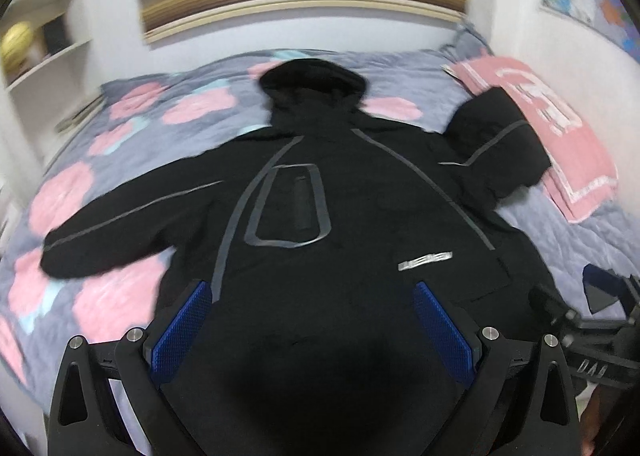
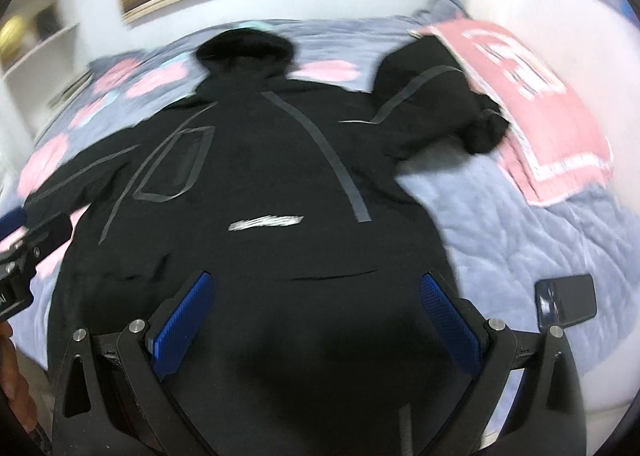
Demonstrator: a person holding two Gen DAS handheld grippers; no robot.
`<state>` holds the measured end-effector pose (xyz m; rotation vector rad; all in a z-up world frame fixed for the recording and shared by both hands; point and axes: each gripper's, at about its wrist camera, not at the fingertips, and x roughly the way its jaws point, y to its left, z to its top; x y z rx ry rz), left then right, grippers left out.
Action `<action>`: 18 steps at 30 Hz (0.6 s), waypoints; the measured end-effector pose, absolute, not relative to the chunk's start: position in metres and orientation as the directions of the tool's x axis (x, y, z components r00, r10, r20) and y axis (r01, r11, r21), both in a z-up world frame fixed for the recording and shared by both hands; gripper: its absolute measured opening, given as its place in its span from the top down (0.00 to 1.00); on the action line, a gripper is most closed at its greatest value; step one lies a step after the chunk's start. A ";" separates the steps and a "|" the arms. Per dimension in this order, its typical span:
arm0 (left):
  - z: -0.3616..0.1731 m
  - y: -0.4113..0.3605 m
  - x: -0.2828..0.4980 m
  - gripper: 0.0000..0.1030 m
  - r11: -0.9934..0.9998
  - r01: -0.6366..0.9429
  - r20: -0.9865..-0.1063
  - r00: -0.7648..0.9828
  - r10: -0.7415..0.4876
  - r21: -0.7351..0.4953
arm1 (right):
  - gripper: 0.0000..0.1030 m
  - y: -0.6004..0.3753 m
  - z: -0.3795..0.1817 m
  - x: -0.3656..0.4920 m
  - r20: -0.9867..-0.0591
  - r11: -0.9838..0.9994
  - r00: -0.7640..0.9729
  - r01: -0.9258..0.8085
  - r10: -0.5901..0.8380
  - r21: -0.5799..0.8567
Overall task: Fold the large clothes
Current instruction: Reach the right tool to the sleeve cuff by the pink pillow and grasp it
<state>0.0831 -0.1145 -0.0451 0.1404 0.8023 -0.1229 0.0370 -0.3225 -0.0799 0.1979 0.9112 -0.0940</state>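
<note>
1. A black hooded jacket lies spread flat on the bed, hood toward the head of the bed and hem at the near edge.
2. Grey stripes run down the jacket, with a grey outlined rectangle and a small white logo on its upper face.
3. One sleeve stretches out toward the left edge of the bed; the other sleeve is bent and rests partly on a pink folded cloth near the far right corner.
4. The bed carries a grey-blue quilt with pink patches.
5. The left hand-held gripper hovers over the jacket's hem, its blue pads wide apart and holding nothing.
6. The right hand-held gripper is likewise above the hem, its blue pads spread apart with only jacket fabric seen between them.
7. A dark phone lies on the quilt near the right edge of the bed, just beside the right gripper.
8. Both views are motion-blurred.
</note>
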 end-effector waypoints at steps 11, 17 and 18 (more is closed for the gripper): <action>-0.054 -0.279 0.183 0.02 0.915 0.399 -0.684 0.654 -0.322 -0.050 | 0.06 -0.522 -0.078 0.088 -0.743 0.910 0.643 0.398 -0.184 0.119; -0.082 -0.343 0.244 0.02 0.878 0.460 -0.650 0.628 -0.429 -0.134 | 0.12 -0.607 -0.093 0.145 -0.702 0.861 0.664 0.488 -0.257 0.146; -0.090 -0.350 0.255 0.02 0.874 0.461 -0.652 0.619 -0.438 -0.150 | 0.12 -0.620 -0.102 0.158 -0.708 0.855 0.663 0.491 -0.243 0.167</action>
